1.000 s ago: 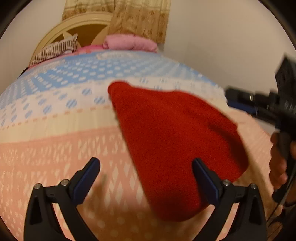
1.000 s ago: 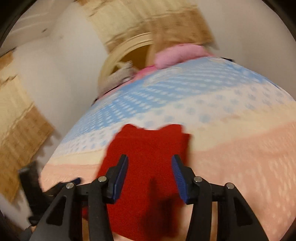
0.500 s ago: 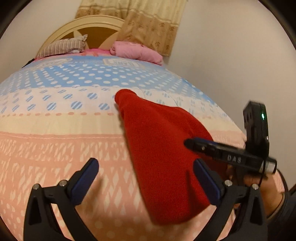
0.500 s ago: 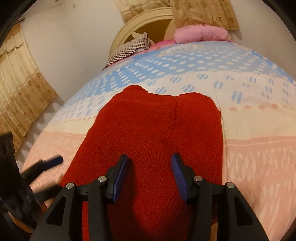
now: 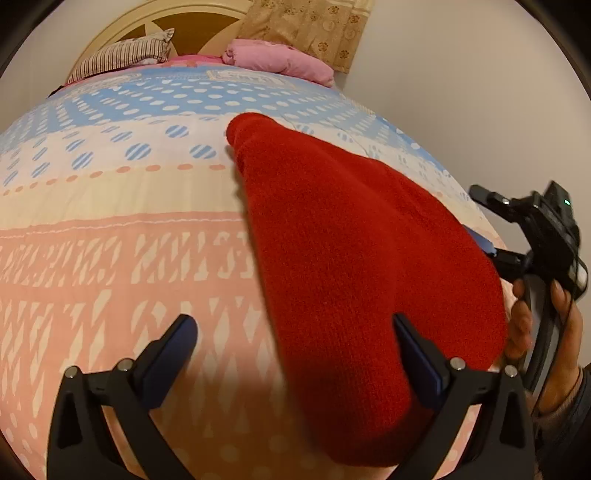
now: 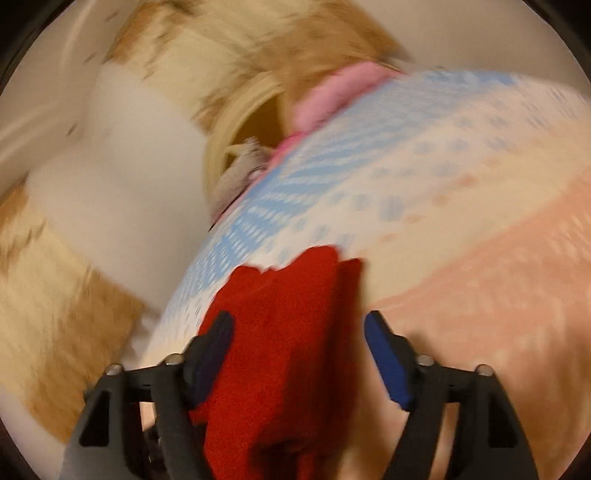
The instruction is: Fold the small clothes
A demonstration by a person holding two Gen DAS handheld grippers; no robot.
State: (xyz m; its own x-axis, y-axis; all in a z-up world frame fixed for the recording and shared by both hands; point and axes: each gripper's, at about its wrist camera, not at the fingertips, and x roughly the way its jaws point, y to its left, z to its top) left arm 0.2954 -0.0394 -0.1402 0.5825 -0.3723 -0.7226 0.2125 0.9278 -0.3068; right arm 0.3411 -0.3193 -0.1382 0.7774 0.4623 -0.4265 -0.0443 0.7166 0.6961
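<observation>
A red knitted garment [image 5: 343, 251] lies flat on the patterned bedspread [image 5: 110, 240], its long axis running from near me up toward the headboard. My left gripper [image 5: 295, 354] is open above its near left edge, touching nothing. My right gripper [image 6: 299, 354] is open over the garment [image 6: 284, 332] from the right side of the bed; that view is blurred. The right gripper [image 5: 517, 236] and the hand holding it show at the right edge of the left wrist view.
A striped pillow [image 5: 125, 55] and a pink rolled blanket [image 5: 280, 62] lie at the head of the bed by the round headboard [image 5: 207, 22]. Curtains [image 5: 314, 26] hang behind. A wall runs close along the bed's right side.
The right gripper has swung and opened wider over the garment, blurring its view. The left gripper has stayed open over the garment's near end. The garment has not moved.
</observation>
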